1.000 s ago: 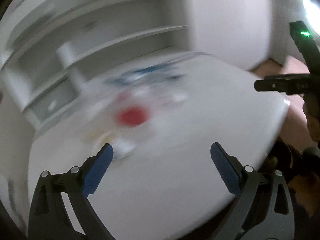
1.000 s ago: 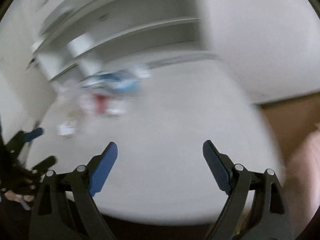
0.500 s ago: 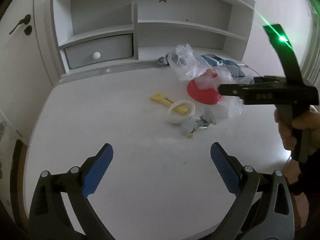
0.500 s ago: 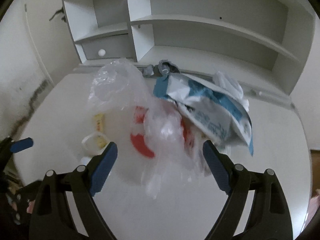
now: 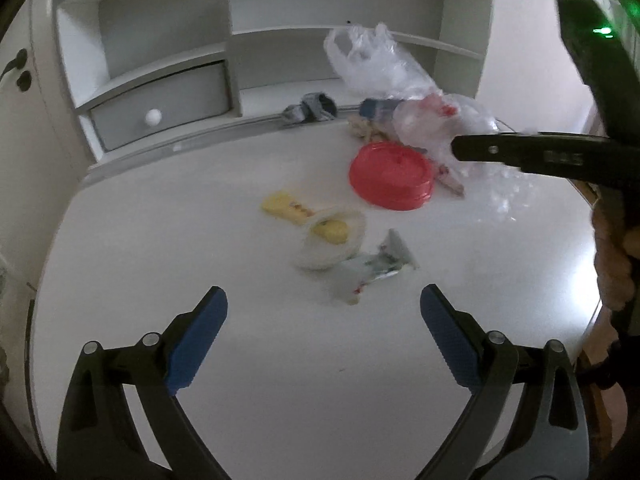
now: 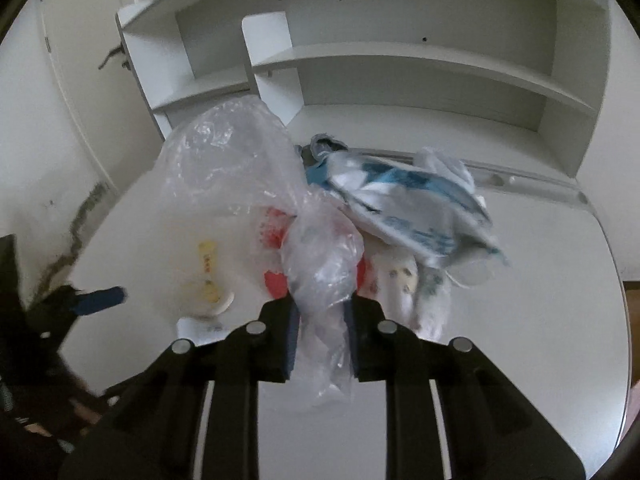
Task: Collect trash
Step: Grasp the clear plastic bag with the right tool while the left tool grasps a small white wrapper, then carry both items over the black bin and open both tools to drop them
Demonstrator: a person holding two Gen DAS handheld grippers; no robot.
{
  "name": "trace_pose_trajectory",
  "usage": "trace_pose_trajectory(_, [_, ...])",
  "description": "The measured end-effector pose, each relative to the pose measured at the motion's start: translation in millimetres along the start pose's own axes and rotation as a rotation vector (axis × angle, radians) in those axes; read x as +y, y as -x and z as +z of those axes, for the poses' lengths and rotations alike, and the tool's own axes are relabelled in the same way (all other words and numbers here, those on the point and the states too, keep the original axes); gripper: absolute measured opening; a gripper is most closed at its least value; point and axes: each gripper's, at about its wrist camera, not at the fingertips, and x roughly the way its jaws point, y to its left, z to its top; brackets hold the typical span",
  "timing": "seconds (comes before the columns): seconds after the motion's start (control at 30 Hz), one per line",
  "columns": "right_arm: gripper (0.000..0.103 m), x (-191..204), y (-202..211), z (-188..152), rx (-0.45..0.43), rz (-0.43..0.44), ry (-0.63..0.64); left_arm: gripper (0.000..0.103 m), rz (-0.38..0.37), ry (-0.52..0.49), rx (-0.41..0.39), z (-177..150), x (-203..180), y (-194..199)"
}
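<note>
Clearly the step in hand was the first grab: the clear plastic bag lay crumpled on the white desk among the other rubbish, and a twisted fold of it stood between the blue pads of the right gripper, whose jaws were closing on it. From the right wrist view the pads looked to be pressing the film already. The bag was thin, see-through and wrinkled, with one loose lobe puffed up toward the shelves; I would judge it light and floppy, likely to slip or drag neighbouring scraps if lifted fast.

Just under and behind the bag sat a red lid, partly veiled by the film. Beside that, toward the back of the desk, lay a blue and white wrapper. Nearer the front were a yellow packet, a shallow white cup resting over one end of it, and a small torn wrapper just beside the cup.

The left gripper hung above the bare front of the desk with its jaws wide apart and nothing between them, the torn wrapper the nearest piece ahead.

The next move, as I judge it, called for a firm pinch and a slow lift of the bag, so its mouth could be opened, while the left gripper went for the loose scraps.
</note>
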Motion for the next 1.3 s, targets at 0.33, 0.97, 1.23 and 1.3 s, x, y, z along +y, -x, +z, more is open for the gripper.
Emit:
trace_pose_trajectory(0.33, [0.020,-28.2,39.8,-32.6,-0.014,-0.023,-0.051,0.058,-0.010,-0.043,0.033,18.2,-37.1,-27.1])
trace_pose_trajectory(0.97, [0.020,-178.1,166.5,-146.2,-0.103,-0.296,-0.396,0.018,-0.242,-0.219,-0.041,55.1,-162.5,2.2])
trace_pose_trajectory(1.23, [0.020,-276.3,237.1,-268.0,-0.064,-0.554,-0.696,0.017,-0.509,-0.404,-0.020,50.1,-317.2,1.0])
trace_pose_trajectory(1.3, [0.020,-293.5,253.5,-302.9,-0.047,-0.650,-0.760,0.017,-0.580,-0.454,0.008,42.0,-358.7,-1.1])
